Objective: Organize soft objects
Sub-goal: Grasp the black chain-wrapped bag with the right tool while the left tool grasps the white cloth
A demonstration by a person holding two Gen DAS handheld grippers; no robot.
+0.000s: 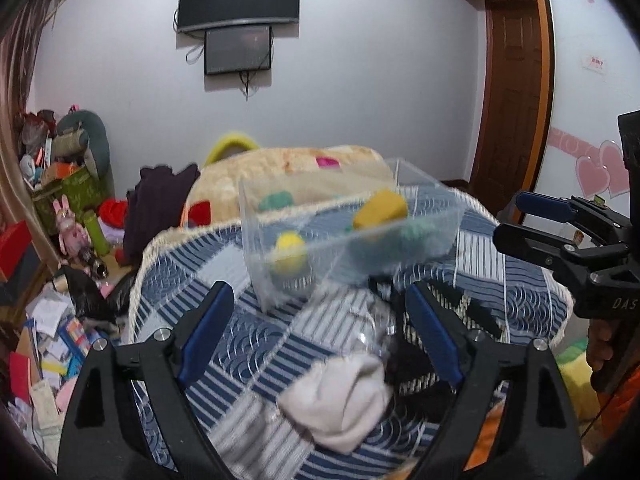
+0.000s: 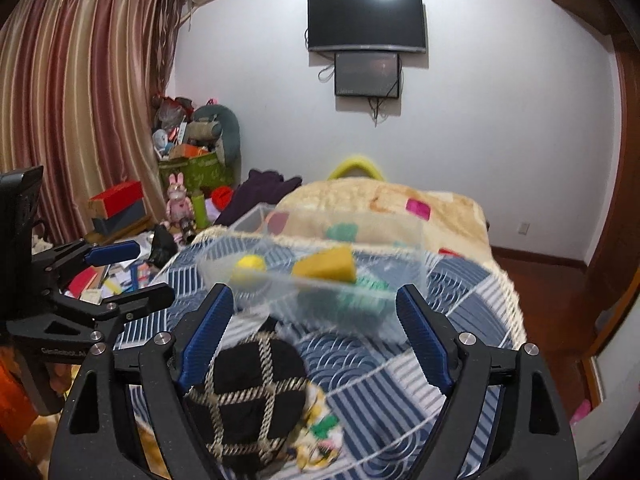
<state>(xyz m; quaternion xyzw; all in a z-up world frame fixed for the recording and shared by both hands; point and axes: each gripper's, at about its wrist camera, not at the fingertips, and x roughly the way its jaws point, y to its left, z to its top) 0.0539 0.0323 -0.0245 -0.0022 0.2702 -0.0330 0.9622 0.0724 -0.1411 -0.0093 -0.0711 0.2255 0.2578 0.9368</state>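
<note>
A clear plastic box (image 1: 420, 216) (image 2: 404, 256), blurred, rests on the blue striped quilt (image 1: 256, 332). Inside it are a yellow sponge (image 1: 380, 208) (image 2: 326, 266), a yellow ball (image 1: 290, 250) (image 2: 249, 266) and a green piece (image 1: 414, 232) (image 2: 360, 286). My left gripper (image 1: 320, 296) (image 2: 152, 270) is open just short of the box, with a white sock (image 1: 340, 400) lying below its fingers. My right gripper (image 2: 312, 296) (image 1: 510, 218) is open too, above a black cloth with a beige grid (image 2: 248, 392) (image 1: 472, 316) and a floral cloth (image 2: 320, 432). Neither gripper presses on anything.
A beige plush blanket (image 1: 288, 168) (image 2: 380, 204) is heaped behind the box, with a dark purple garment (image 1: 160, 200) to its left. Clutter covers the floor on the left (image 1: 52, 340). A wooden door (image 1: 516, 92) stands at the right, and two screens (image 2: 366, 40) hang on the far wall.
</note>
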